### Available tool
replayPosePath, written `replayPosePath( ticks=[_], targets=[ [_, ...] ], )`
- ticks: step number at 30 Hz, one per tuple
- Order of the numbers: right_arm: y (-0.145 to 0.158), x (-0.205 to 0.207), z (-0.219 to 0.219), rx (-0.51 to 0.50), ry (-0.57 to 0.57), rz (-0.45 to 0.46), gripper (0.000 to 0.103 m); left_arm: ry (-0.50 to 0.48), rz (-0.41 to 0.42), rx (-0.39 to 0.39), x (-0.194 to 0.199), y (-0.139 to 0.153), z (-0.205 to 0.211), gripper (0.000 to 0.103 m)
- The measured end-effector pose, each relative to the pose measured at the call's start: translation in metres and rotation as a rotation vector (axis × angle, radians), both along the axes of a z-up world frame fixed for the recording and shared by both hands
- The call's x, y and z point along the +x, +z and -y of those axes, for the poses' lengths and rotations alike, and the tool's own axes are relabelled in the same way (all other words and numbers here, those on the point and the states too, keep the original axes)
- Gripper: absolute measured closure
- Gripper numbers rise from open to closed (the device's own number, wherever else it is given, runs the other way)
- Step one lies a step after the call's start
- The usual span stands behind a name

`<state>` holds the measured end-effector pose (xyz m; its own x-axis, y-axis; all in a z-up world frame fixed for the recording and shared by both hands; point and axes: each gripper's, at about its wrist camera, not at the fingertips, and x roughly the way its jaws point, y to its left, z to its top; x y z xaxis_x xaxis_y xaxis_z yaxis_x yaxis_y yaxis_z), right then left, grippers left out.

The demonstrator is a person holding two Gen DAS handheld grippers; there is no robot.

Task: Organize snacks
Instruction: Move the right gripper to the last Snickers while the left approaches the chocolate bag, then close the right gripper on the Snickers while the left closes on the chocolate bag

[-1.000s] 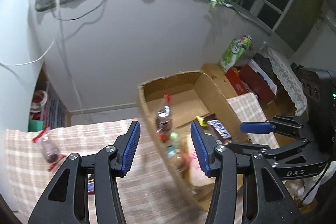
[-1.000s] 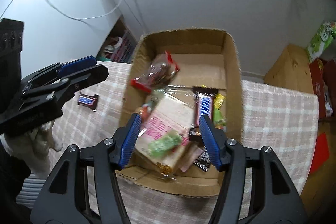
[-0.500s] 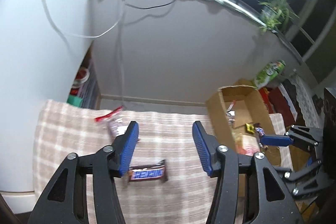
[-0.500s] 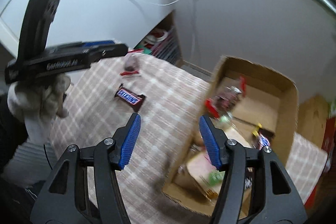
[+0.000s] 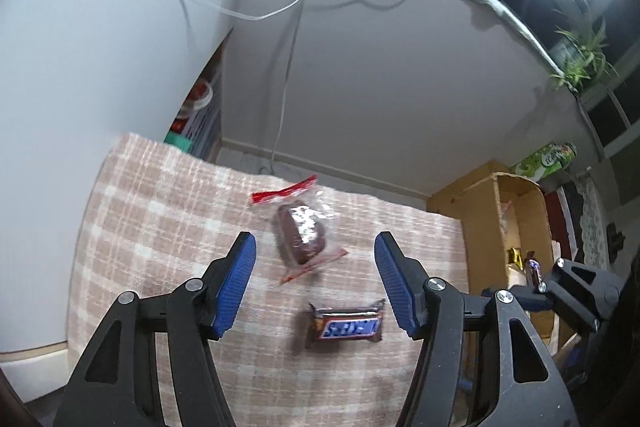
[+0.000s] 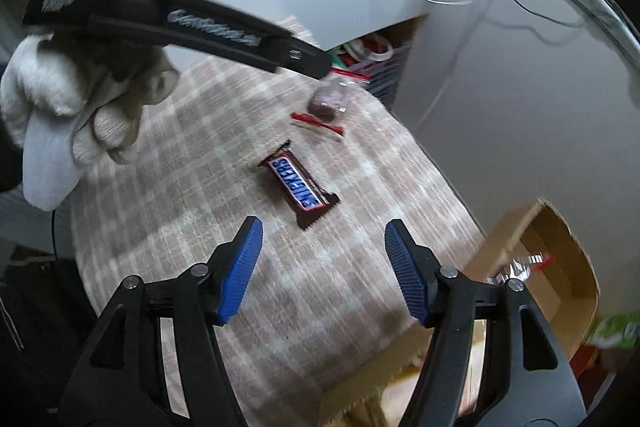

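The brown Snickers bar in its glossy wrapper [image 5: 345, 325] lies on the checked beige cloth [image 5: 160, 227], well to the left of the open cardboard box [image 5: 520, 227], just short of a clear red-edged cake packet [image 5: 300, 233]. The left gripper [image 5: 316, 279] hangs over both, jaws opening, empty, the bar's long axis across its gap. The right gripper [image 6: 324, 267], likewise opening and empty, is nearer the box; the bar lies just ahead of its fingertips.

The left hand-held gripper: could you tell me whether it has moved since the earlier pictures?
Yes. The left hand-held gripper, jaws opening and empty, has swung away from the cardboard box, now at the right edge, to sit over the Snickers bar and bagged snack.
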<state>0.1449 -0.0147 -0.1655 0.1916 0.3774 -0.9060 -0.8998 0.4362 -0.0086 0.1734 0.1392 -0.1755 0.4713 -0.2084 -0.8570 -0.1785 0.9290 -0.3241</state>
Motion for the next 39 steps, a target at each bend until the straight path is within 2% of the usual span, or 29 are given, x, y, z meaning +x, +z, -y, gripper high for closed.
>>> replayPosePath(
  ticks=[11, 19, 26, 30, 33, 38, 39],
  targets=[
    [-0.020, -0.013, -0.043, -0.067, 0.157, 0.076, 0.037, -0.008, -0.074, -0.082, 0.029, -0.026, -0.009, 0.042],
    [-0.042, -0.018, -0.065, -0.144, 0.225, 0.142, 0.037, -0.050, -0.125, -0.038, 0.050, -0.042, -0.001, 0.042],
    [-0.066, -0.020, -0.084, -0.197, 0.282, 0.170, 0.037, -0.065, -0.141, -0.016, 0.052, -0.054, 0.003, 0.042],
    [-0.075, -0.019, -0.095, -0.211, 0.292, 0.150, 0.037, -0.079, -0.141, -0.007, 0.053, -0.058, 0.004, 0.055],
    [-0.081, -0.015, -0.101, -0.221, 0.296, 0.143, 0.037, -0.095, -0.135, 0.008, 0.054, -0.059, 0.004, 0.058],
    [-0.082, -0.013, -0.103, -0.209, 0.303, 0.097, 0.061, -0.096, -0.124, 0.004, 0.054, -0.059, 0.001, 0.061],
    [-0.082, -0.015, -0.105, -0.207, 0.305, 0.093, 0.063, -0.101, -0.121, 0.008, 0.054, -0.059, 0.001, 0.061]
  ],
)
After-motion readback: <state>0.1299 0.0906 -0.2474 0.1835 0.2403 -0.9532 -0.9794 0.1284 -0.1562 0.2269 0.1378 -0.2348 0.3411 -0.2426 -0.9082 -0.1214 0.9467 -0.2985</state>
